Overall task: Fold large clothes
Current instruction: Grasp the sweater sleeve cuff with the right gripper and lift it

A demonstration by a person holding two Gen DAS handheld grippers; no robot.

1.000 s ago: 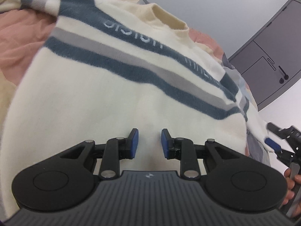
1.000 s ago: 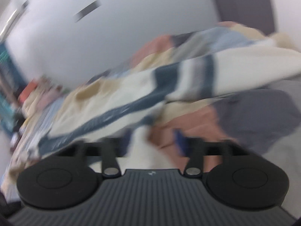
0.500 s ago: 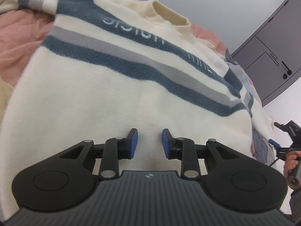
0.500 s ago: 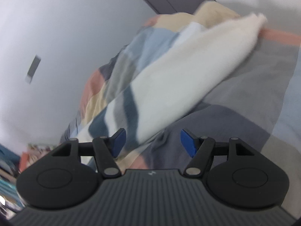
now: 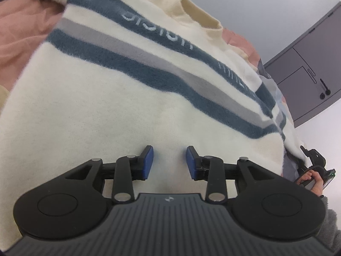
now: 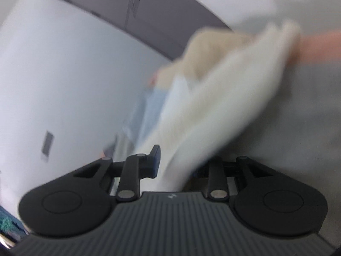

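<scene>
A cream sweater (image 5: 110, 98) with dark blue and grey stripes lies spread flat on the bed, collar (image 5: 200, 15) at the far end. My left gripper (image 5: 169, 160) hovers over its lower body, jaws opening, and no fabric is pinched between the blue pads (image 5: 148, 160). At the far right a hand holds my right gripper (image 5: 312, 159) at the sleeve end. In the blurred right wrist view the cream sleeve (image 6: 223, 106) runs between my right gripper's (image 6: 175, 166) closing jaws and fills the gap; the right pad is hidden behind it.
The bed cover (image 5: 19, 34) is a patchwork of pink, grey and blue, with a grey patch (image 6: 309, 128) beside the sleeve. A grey cabinet door (image 5: 309, 68) stands against the white wall beyond the bed. The person's grey-sleeved arm (image 5: 328, 224) is at the lower right.
The right gripper rolled and swept along the sleeve, and its jaws narrowed around the cream fabric. The left gripper stayed in place while its pads spread slightly.
</scene>
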